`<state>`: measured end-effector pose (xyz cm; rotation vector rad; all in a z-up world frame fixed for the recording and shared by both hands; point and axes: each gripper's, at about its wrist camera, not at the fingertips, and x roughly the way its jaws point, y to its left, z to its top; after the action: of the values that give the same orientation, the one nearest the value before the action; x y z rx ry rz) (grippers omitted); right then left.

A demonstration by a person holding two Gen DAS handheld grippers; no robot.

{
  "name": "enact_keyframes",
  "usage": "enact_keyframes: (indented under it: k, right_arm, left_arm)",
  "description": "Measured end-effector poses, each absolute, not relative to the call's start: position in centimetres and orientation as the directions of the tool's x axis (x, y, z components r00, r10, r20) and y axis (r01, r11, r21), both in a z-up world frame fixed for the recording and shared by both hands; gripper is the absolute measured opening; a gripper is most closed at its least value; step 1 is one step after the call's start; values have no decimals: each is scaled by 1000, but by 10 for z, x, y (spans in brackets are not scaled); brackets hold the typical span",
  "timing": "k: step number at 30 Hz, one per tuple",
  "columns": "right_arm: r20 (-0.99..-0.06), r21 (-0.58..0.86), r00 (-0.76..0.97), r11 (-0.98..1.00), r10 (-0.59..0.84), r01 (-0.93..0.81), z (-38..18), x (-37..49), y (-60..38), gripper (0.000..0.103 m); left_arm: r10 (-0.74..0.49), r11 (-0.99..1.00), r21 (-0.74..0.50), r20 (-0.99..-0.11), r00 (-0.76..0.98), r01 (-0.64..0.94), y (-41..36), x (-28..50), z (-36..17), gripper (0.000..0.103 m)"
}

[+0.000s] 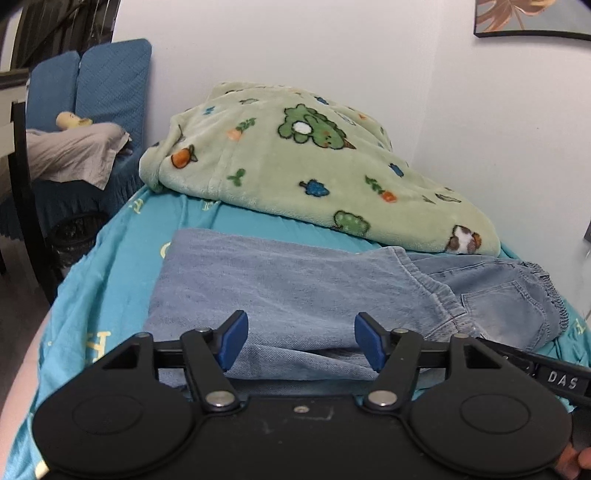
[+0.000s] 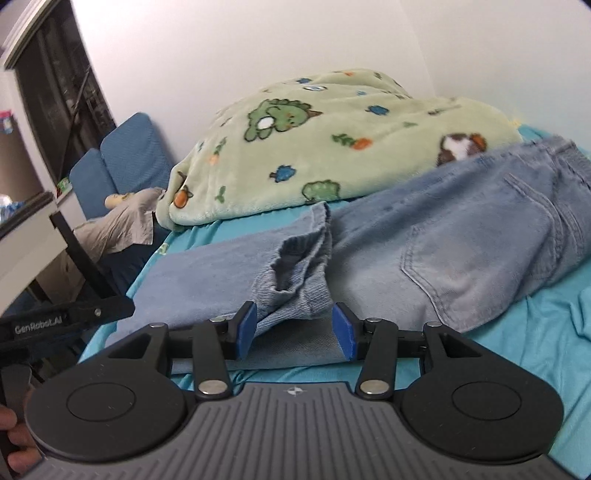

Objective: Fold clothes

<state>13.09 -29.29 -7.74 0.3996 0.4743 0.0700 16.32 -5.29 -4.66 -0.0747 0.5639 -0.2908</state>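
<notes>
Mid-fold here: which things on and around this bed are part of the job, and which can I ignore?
Part of the job:
- jeans, partly folded on the bed sheet
- left gripper, open over the denim
- right gripper, open around the jeans' hem

Just lying about:
- green blanket
- grey garment on the blue chair
- wall picture

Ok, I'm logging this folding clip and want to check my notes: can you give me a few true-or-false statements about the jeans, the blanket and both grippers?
1. The jeans lie on a turquoise sheet. True.
2. The left gripper is clamped shut on denim. False: its jaws stand open.
3. The green blanket is heaped behind the jeans. True.
4. The right gripper is shut. False: it is open, with bunched denim between its fingers.
</notes>
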Motion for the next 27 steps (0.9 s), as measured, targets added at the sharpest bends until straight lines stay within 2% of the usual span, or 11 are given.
enact_keyframes:
  k: [4, 9, 16, 23, 27]
  right_arm:
    - [-410, 414, 895, 910, 174, 12, -84, 135, -292, 50]
    - [-408, 520, 887, 854, 218, 29, -102, 148, -300, 56]
    - [-373, 682, 867, 731, 331, 15, -110, 166, -304, 57]
    - [-406, 732, 836, 680, 370, 54, -118, 177, -302, 65]
    - [-371, 744, 863, 665, 342, 57, -118, 186, -309, 65]
  left_arm:
    - [-270, 963, -132, -519, 811, 237, -53, 165, -50, 61]
    - [-239, 971, -128, -525, 817, 202, -51, 166, -52, 61]
    - [-216, 976, -103, -532, 819, 191, -51, 169, -55, 62]
    - [-192, 981, -117, -549, 813, 152, -48, 178, -59, 62]
    - [-190, 981, -131, -553, 811, 141, -45, 180, -60, 62]
